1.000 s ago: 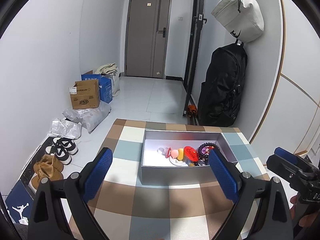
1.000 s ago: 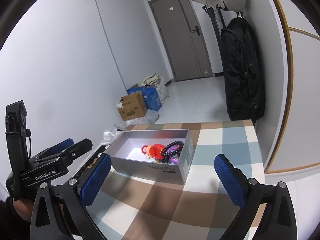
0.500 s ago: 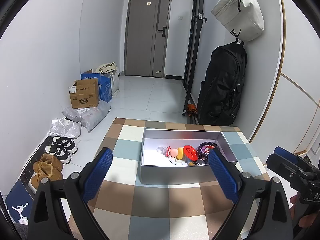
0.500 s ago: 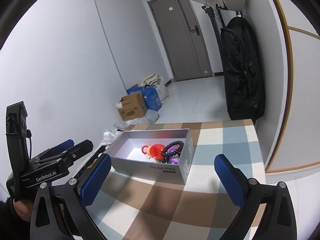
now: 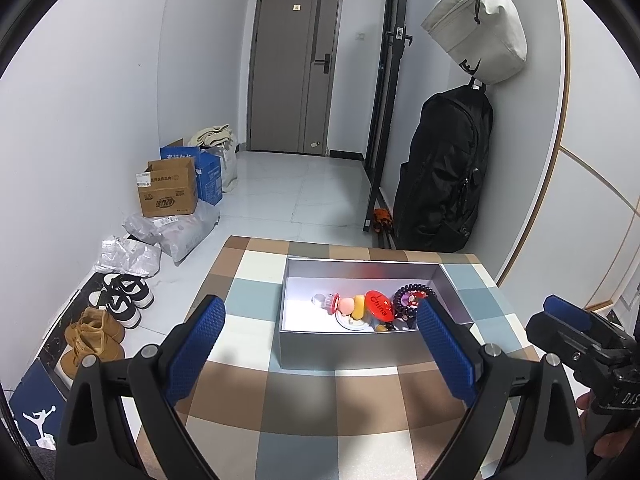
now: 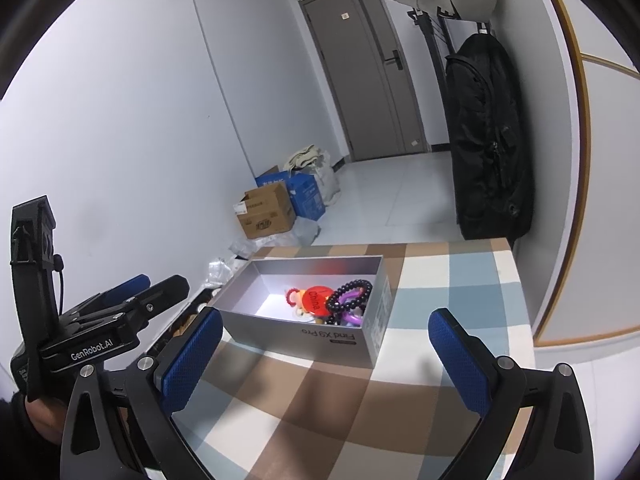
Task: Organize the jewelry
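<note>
A grey open box (image 5: 352, 346) stands on the checked table (image 5: 304, 412); it also shows in the right wrist view (image 6: 304, 334). Inside lie a dark bead bracelet (image 5: 414, 294), a red "China" disc (image 5: 378, 306), an orange piece and a clear-and-red piece (image 5: 326, 302). The bracelet (image 6: 350, 290) and red disc (image 6: 318, 298) show in the right wrist view too. My left gripper (image 5: 320, 354) is open and empty, in front of the box. My right gripper (image 6: 326, 360) is open and empty, near the box's front right corner.
The table ends just beyond the box. On the floor to the left are shoes (image 5: 120, 300), plastic bags (image 5: 176, 232) and cardboard boxes (image 5: 170, 192). A black backpack (image 5: 444, 172) and a white bag (image 5: 480, 28) hang on the right wall.
Both grippers stay open and nearly still. The left view has drifted slightly; the box sits a touch lower in it.
</note>
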Action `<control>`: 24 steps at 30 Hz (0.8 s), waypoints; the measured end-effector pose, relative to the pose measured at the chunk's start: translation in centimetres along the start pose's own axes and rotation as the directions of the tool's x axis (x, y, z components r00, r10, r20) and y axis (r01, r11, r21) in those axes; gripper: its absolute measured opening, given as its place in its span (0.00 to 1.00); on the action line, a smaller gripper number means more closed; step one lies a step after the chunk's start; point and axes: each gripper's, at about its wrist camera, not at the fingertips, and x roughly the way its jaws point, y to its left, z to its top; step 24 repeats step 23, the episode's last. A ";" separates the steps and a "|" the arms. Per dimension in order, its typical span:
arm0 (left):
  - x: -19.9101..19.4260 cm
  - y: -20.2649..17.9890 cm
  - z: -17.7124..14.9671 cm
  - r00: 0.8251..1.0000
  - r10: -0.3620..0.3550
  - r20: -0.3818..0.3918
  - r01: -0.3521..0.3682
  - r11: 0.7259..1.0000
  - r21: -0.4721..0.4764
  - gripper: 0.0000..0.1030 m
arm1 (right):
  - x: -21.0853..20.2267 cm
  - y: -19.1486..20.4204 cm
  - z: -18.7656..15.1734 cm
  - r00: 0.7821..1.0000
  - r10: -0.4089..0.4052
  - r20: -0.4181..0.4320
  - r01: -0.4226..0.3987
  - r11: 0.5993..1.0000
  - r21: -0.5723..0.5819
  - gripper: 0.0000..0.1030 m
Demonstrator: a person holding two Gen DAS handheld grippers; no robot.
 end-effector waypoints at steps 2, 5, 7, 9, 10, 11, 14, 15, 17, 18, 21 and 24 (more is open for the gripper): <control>0.0 0.0 0.0 1.000 -0.003 0.001 0.003 1.000 -0.001 0.91 | 0.1 0.0 0.0 1.000 -0.001 -0.003 0.001 1.000 -0.001 1.00; 0.1 0.0 0.0 1.000 -0.005 -0.003 0.005 1.000 -0.002 0.91 | 0.1 0.1 0.0 1.000 -0.003 -0.006 0.003 1.000 -0.002 1.00; 0.2 -0.1 0.0 1.000 -0.004 -0.006 0.004 1.000 0.000 0.91 | 0.2 0.1 0.0 1.000 -0.003 -0.007 0.003 1.000 0.000 1.00; 0.3 -0.1 0.0 1.000 -0.004 -0.013 0.004 1.000 0.002 0.91 | 0.2 0.1 -0.1 1.000 -0.004 -0.010 0.004 1.000 0.000 1.00; 0.4 -0.1 0.0 1.000 -0.006 -0.017 0.006 1.000 0.000 0.91 | 0.2 0.1 0.0 1.000 -0.004 -0.010 0.004 1.000 0.000 1.00; 0.4 -0.1 -0.1 1.000 -0.007 -0.021 0.007 1.000 -0.002 0.91 | 0.2 0.1 0.0 1.000 -0.004 -0.010 0.004 1.000 0.000 1.00; 0.6 -0.2 -0.1 1.000 -0.010 -0.030 0.010 1.000 -0.003 0.91 | 0.3 0.1 -0.1 1.000 -0.005 -0.013 0.005 1.000 -0.001 1.00; 0.6 -0.2 -0.1 0.999 -0.010 -0.030 0.010 1.000 -0.002 0.91 | 0.3 0.1 -0.1 1.000 -0.005 -0.013 0.005 1.000 -0.001 1.00; 0.6 -0.3 -0.1 1.000 -0.006 -0.031 0.006 1.000 0.000 0.91 | 0.3 0.1 -0.1 1.000 -0.006 -0.013 0.006 1.000 -0.001 1.00; 0.6 -0.2 -0.1 1.000 -0.003 -0.029 0.003 1.000 -0.003 0.91 | 0.3 0.1 -0.1 1.000 -0.005 -0.013 0.005 1.000 0.000 1.00; 0.6 -0.1 -0.1 1.000 -0.016 -0.027 0.016 1.000 -0.019 0.91 | 0.3 0.2 -0.2 1.000 -0.002 -0.015 0.003 1.000 0.006 1.00; 1.2 0.1 -0.1 0.998 -0.031 -0.050 0.029 0.999 -0.030 0.91 | 0.6 0.3 -0.2 1.000 -0.001 -0.020 0.001 1.000 0.006 1.00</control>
